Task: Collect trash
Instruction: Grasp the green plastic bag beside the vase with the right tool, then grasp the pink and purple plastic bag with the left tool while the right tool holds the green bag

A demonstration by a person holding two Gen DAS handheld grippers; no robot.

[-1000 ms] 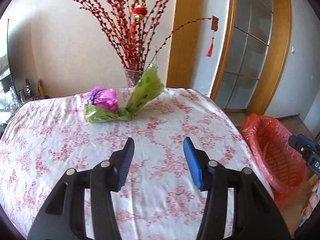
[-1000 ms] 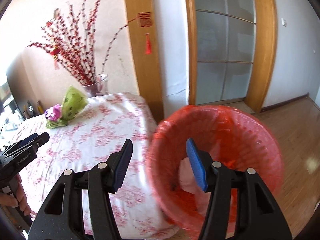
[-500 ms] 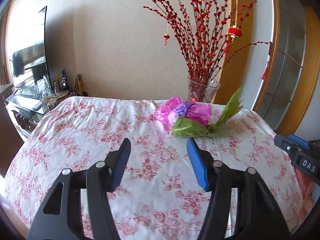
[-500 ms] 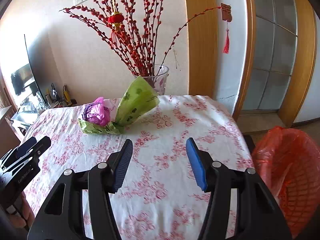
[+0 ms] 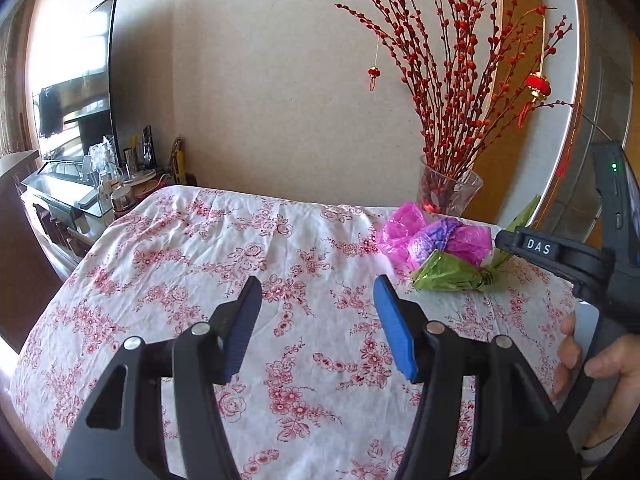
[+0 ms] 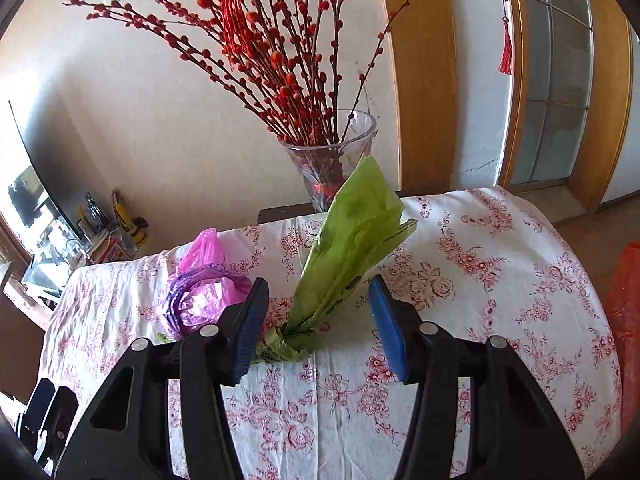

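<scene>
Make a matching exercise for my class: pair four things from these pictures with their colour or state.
Things:
1. tied bag
2. crumpled bag
3. glass vase
4. right hand-held gripper

Descriptions:
a. open, around the green knot
b. pink and purple
c. holds red berry branches
d. green, tail sticking up

Pairs: 1-d, 2-b, 3-c, 4-a

Thin plastic, creased cloth, clear glass

Green bag and pink bag are crinkly, glossy film; the counter wears a matt, wrinkled floral cloth; the vase is smooth glass; fingers carry ribbed blue pads.
</scene>
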